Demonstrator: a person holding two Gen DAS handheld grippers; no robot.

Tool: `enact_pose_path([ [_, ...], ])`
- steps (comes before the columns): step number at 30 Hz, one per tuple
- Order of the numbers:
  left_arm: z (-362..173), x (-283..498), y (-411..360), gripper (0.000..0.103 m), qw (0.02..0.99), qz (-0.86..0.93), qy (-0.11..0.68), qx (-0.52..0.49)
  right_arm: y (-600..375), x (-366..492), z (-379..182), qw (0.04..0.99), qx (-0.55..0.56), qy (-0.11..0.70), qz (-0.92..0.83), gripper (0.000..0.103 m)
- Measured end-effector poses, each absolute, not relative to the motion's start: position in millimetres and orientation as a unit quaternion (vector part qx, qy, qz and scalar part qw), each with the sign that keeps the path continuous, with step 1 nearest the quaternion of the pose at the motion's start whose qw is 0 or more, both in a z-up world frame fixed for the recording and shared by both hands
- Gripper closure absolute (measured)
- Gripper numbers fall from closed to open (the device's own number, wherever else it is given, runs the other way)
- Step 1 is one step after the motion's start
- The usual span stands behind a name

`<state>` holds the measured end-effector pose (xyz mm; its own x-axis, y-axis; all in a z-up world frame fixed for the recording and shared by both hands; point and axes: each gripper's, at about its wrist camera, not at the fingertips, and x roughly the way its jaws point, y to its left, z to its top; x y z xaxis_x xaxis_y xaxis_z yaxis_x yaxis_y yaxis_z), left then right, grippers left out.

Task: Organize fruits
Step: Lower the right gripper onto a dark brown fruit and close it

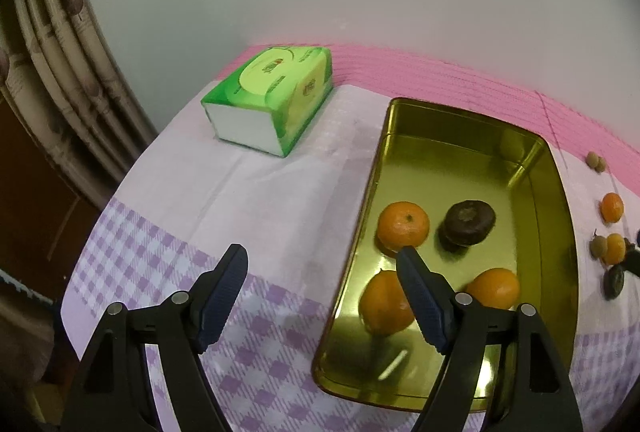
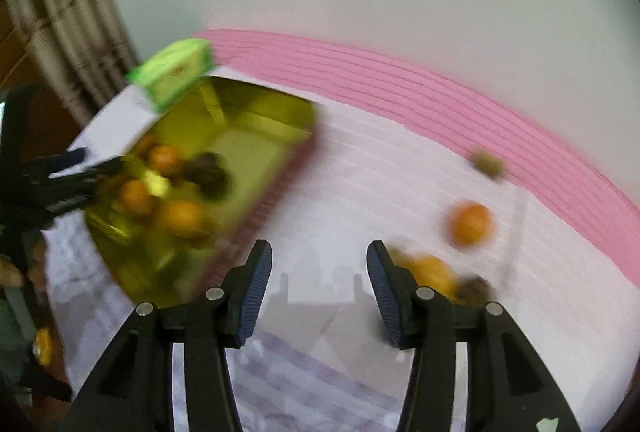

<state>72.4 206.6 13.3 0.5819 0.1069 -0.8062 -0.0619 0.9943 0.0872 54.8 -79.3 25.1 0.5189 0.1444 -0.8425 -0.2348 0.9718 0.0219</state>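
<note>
A gold metal tray holds three oranges and a dark brown fruit. My left gripper is open and empty over the tray's left rim. In the blurred right wrist view, the tray lies at left. Loose fruit lie on the cloth at right: an orange, another orange and a dark fruit just right of the right finger, and small brown fruits. My right gripper is open and empty above bare cloth.
A green tissue pack sits at the table's back left. The table has a white and purple checked cloth over a pink mat, against a pale wall. Curtains hang at left beyond the table edge.
</note>
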Motion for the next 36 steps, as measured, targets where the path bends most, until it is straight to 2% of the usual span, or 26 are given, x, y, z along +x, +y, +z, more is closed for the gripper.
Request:
enact_pose_path([
  [9, 33.5, 61.1, 172.2, 0.026, 0.894, 0.017, 0.443, 0.057, -185.7, 43.2, -11.0, 0.858, -0.038, 0.511, 0.028, 0.055],
  [22, 42.4, 47.7, 74.7, 0.026, 0.878, -0.087, 0.465, 0.073, -180.9, 68.2, -46.2, 0.863, -0.049, 0.497, 0.075, 0.056],
  [24, 41.0, 46.3, 58.6, 0.026, 0.876, -0.094, 0.466, 0.080, -180.7, 69.2, -46.2, 0.865, -0.050, 0.492, 0.082, 0.060],
  [26, 38.2, 45.6, 42.7, 0.026, 0.875, -0.098, 0.466, 0.086, -180.4, 66.5, -46.4, 0.868, -0.052, 0.487, 0.087, 0.063],
  [36, 7.7, 40.0, -21.2, 0.026, 0.863, -0.133, 0.474, 0.110, -193.6, 45.8, -48.6, 0.884, -0.061, 0.454, 0.088, 0.064],
])
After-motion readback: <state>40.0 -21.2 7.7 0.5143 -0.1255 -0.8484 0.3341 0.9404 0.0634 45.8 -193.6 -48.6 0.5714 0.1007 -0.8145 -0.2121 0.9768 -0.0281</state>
